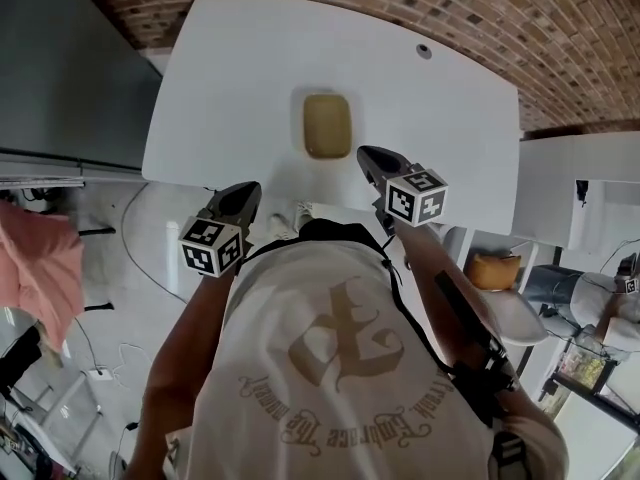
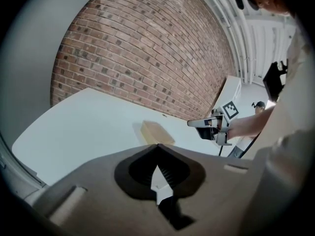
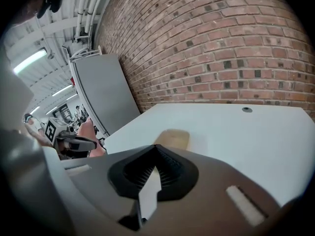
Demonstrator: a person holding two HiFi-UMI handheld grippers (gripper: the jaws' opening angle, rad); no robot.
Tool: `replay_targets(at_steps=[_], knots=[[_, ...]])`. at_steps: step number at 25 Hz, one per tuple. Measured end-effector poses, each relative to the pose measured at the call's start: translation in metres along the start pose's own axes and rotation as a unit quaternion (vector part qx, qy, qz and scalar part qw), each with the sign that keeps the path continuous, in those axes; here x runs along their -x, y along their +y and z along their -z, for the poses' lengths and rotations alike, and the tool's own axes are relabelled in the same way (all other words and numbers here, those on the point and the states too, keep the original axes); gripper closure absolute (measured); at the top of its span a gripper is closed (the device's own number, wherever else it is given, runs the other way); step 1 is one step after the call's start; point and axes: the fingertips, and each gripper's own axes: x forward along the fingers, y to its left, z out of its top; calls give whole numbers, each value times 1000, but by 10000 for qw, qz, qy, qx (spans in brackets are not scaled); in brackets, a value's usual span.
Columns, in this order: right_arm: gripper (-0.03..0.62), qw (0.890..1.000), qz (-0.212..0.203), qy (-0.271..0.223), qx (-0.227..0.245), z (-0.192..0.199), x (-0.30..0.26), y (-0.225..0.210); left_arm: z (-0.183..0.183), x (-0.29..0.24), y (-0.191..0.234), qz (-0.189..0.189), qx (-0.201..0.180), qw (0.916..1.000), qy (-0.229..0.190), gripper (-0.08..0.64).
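A tan rounded block (image 1: pixel 327 125) lies flat on the white table (image 1: pixel 230 78), a little nearer its front edge than its middle. My left gripper (image 1: pixel 247 195) hovers at the table's front edge, left of the block and short of it, jaws shut on nothing. My right gripper (image 1: pixel 368 157) hangs over the table just right of the block's near corner, also shut and empty. In the left gripper view the block (image 2: pixel 156 132) lies beyond my joined tips (image 2: pixel 157 145), with the right gripper (image 2: pixel 197 124) to its right. In the right gripper view the block (image 3: pixel 173 137) sits just past the tips (image 3: pixel 156 146).
A brick wall (image 1: pixel 480 8) runs behind the table. A round cable hole (image 1: pixel 424 51) sits near the table's far right. A grey panel (image 1: pixel 60 68) stands at left, a pink cloth (image 1: pixel 35 268) below it. Another white table (image 1: pixel 575 188) and an orange object (image 1: pixel 495 268) are at right.
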Motion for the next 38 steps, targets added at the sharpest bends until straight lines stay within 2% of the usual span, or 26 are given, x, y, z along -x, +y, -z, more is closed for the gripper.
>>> replay_targets(at_steps=[8, 17, 23, 28, 34, 38], knots=[[584, 9994, -99, 278, 173, -27, -42, -31, -9, -25, 11, 60, 116, 9998, 160, 557], [583, 9971, -217, 703, 195, -34, -71, -69, -19, -64, 16, 81, 241, 9986, 459, 557], [583, 9966, -237, 777, 134, -37, -86, -85, -31, -89, 18, 62, 296, 9985, 451, 557], [570, 9945, -130, 1040, 32, -26, -90, -94, -35, -98, 22, 49, 369, 9985, 393, 557], [510, 9877, -114, 1508, -402, -2, -101, -89, -35, -92, 31, -7, 543, 9981, 276, 557], [499, 9822, -16, 1706, -785, 9, -103, -91, -35, -89, 37, -24, 605, 9979, 245, 557]])
